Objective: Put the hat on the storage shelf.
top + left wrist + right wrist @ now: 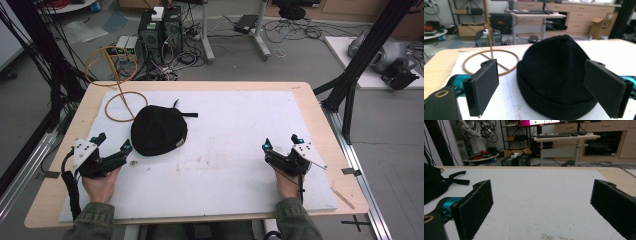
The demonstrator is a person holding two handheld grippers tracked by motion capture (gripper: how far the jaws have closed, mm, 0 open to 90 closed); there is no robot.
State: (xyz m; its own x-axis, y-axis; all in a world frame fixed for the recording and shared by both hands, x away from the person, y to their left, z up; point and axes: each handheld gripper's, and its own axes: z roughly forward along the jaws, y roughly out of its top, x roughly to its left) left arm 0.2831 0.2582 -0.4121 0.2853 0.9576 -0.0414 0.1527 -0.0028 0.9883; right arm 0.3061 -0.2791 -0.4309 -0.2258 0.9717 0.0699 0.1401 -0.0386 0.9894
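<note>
Jaws spread wide on my left gripper point(112, 145), low over the worktop point(240, 165), with the black beanie point(556, 77) just ahead between them, untouched. My right gripper point(281, 146) rests well apart, jaws spread on nothing. An orange cable loop point(490, 61) lies beyond the left jaw.

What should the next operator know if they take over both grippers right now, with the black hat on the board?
Left gripper: open, jaws facing the black hat, close to its brim, not touching.
Right gripper: open, resting on the white board, apart from the hat.
The hat lies crown-up at the board's left, its strap trailing behind, beside a tan cord loop.
Done: nothing gripped yet.
Left: probably close in and take hold of the hat.
</note>
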